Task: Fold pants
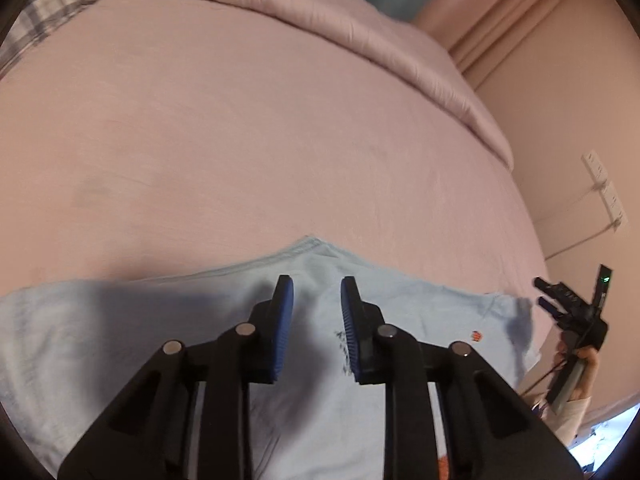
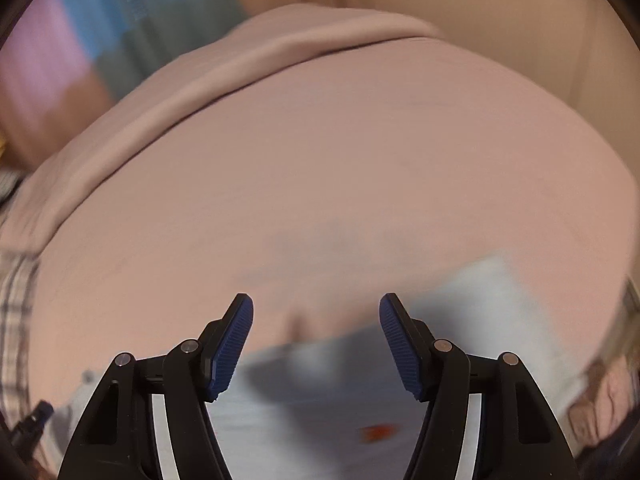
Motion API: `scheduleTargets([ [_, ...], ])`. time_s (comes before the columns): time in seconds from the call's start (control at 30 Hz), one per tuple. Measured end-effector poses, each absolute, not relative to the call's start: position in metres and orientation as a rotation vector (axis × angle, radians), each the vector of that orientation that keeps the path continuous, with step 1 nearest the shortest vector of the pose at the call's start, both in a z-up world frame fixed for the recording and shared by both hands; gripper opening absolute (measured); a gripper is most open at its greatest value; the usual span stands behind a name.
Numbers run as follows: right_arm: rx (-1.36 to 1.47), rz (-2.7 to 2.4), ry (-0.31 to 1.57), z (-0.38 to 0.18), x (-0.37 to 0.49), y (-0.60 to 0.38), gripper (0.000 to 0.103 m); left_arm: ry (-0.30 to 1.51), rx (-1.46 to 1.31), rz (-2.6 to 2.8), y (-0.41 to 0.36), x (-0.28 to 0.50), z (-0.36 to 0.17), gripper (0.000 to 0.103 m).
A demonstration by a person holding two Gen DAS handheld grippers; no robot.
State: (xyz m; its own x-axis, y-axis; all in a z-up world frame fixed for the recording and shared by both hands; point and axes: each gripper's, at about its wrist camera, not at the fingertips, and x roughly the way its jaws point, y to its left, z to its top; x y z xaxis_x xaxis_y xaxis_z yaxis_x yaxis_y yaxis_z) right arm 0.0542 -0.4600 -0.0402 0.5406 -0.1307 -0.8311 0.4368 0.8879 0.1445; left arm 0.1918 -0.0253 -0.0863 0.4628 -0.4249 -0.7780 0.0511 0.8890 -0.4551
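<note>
**Light blue pants lying on the bed, both hand-held grippers hovering open**

The pants (image 1: 304, 320) are lying spread across the lower half of the left wrist frame, on the pink sheet of the bed (image 1: 240, 140), with a peak of cloth pointing up at the centre. A small orange mark (image 1: 476, 336) is showing at the right of the cloth and dark print is sitting just beside the right pad.

The left hand-held gripper (image 1: 316, 296) is hanging over the middle of the pants with its blue pads a little apart and nothing between them. The right hand-held gripper (image 2: 316, 320) is showing with its pads wide apart, also gripping nothing; its view is blurred, so it is probably moving. In the left wrist frame it is appearing at the right edge, off the cloth.

The pillow or rolled duvet (image 1: 320, 12) is running along the upper part of the frame, well apart from the pants.

Judging from this, the fold is not yet begun or is between grasps. To do the step well, each gripper should be pinching one corner or edge of the cloth, taking all layers at once, then lifting both ends evenly so that the edges are meeting without a twist. The fabric looks thin and limp, so a shallow pinch may be slipping.
</note>
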Motion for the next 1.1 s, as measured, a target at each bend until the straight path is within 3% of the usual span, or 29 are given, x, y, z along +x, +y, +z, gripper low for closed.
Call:
scheduleTargets([
  [0.37, 0.444, -0.423, 1.009, -0.084, 0.065, -0.504, 0.065, 1.115, -0.331, -0.273, -0.047, 0.213, -0.122, 0.023],
  [0.4, 0.449, -0.419, 1.011, -0.085, 0.066, -0.508, 0.061, 1.116, -0.331, -0.273, -0.047, 0.213, -0.122, 0.023],
  [0.47, 0.439, -0.419, 0.993, -0.084, 0.065, -0.507, 0.039, 1.119, -0.333, -0.272, -0.048, 0.214, -0.122, 0.023],
  [0.5, 0.425, -0.425, 0.974, -0.080, 0.069, -0.503, 0.020, 1.120, -0.335, -0.271, -0.048, 0.214, -0.123, 0.023],
  [0.73, 0.371, -0.407, 0.855, -0.058, 0.079, -0.504, 0.017, 1.120, -0.319, -0.261, -0.053, 0.213, -0.125, 0.023],
  [0.9, 0.402, -0.453, 0.944, -0.097, 0.101, -0.517, 0.014, 1.113, -0.314, -0.260, -0.056, 0.211, -0.126, 0.023],
  [1.0, 0.400, -0.450, 0.905, -0.100, 0.102, -0.518, 0.014, 1.096, -0.308, -0.267, -0.056, 0.209, -0.125, 0.024],
  [1.07, 0.433, -0.437, 0.901, -0.093, 0.097, -0.523, 0.020, 1.086, -0.295, -0.270, -0.057, 0.203, -0.123, 0.027],
  [1.1, 0.458, -0.441, 0.885, -0.085, 0.090, -0.528, 0.031, 1.083, -0.297, -0.269, -0.058, 0.200, -0.120, 0.032],
])
